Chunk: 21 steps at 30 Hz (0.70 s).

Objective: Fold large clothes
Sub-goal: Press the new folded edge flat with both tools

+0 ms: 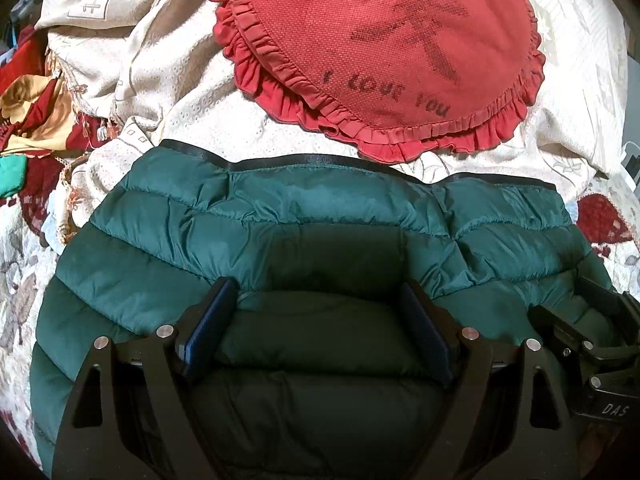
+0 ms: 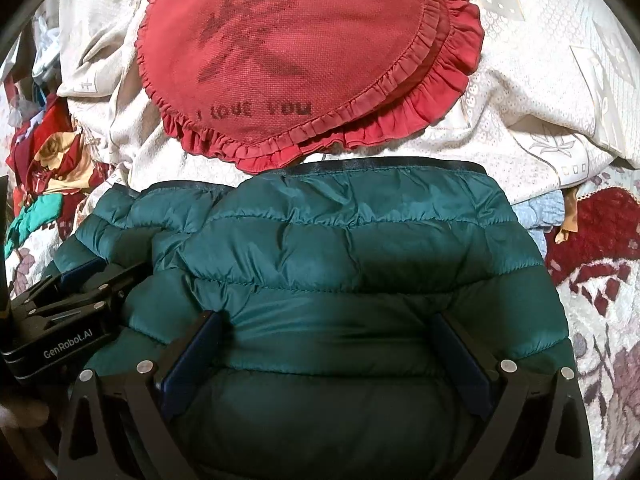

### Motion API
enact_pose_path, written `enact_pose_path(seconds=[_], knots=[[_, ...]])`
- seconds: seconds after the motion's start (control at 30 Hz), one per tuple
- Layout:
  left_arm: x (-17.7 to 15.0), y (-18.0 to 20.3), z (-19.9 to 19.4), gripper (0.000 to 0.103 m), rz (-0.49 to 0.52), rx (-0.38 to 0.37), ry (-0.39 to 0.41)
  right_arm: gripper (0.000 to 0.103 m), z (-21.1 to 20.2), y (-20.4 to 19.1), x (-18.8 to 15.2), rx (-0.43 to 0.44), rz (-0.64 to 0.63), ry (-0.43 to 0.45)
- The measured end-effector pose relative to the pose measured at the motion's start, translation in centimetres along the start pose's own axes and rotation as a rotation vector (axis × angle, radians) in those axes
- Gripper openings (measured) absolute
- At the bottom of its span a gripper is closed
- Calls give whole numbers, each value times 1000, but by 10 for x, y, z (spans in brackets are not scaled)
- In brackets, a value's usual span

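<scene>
A dark green quilted puffer jacket (image 1: pixel 304 216) lies folded on the bed, its black-trimmed hem at the far edge. It also fills the right wrist view (image 2: pixel 340 248). My left gripper (image 1: pixel 318 292) is open, its jaws wide apart and resting on the jacket's left part. My right gripper (image 2: pixel 328 322) is open too, its jaws wide apart over the jacket's right part. The right gripper shows at the right edge of the left wrist view (image 1: pixel 588 332); the left gripper shows at the left edge of the right wrist view (image 2: pixel 76 284). Neither holds fabric.
A red frilled round cushion (image 1: pixel 384 48) reading "I love you" lies just beyond the jacket, also in the right wrist view (image 2: pixel 296 52). A cream lace bedspread (image 1: pixel 140 64) is bunched at the back left. Red and gold cloths (image 1: pixel 36 116) lie at the left.
</scene>
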<state>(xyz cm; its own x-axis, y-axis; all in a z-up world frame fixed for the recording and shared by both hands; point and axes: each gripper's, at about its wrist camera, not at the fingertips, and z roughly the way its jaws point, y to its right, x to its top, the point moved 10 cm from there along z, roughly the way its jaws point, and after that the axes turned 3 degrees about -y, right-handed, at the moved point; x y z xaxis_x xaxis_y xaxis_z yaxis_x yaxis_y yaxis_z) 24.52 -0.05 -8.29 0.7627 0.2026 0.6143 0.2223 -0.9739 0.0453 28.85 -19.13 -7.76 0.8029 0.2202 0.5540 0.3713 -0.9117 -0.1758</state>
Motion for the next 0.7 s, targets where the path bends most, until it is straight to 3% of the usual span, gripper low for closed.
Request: enact_pose_path(seconds=[0.4, 0.7], knots=[[0, 0, -2, 85, 6, 9, 20, 103, -1, 0, -2, 0, -19, 89], [1, 2, 0, 85, 17, 29, 20, 103, 0, -1, -2, -44, -25, 87]])
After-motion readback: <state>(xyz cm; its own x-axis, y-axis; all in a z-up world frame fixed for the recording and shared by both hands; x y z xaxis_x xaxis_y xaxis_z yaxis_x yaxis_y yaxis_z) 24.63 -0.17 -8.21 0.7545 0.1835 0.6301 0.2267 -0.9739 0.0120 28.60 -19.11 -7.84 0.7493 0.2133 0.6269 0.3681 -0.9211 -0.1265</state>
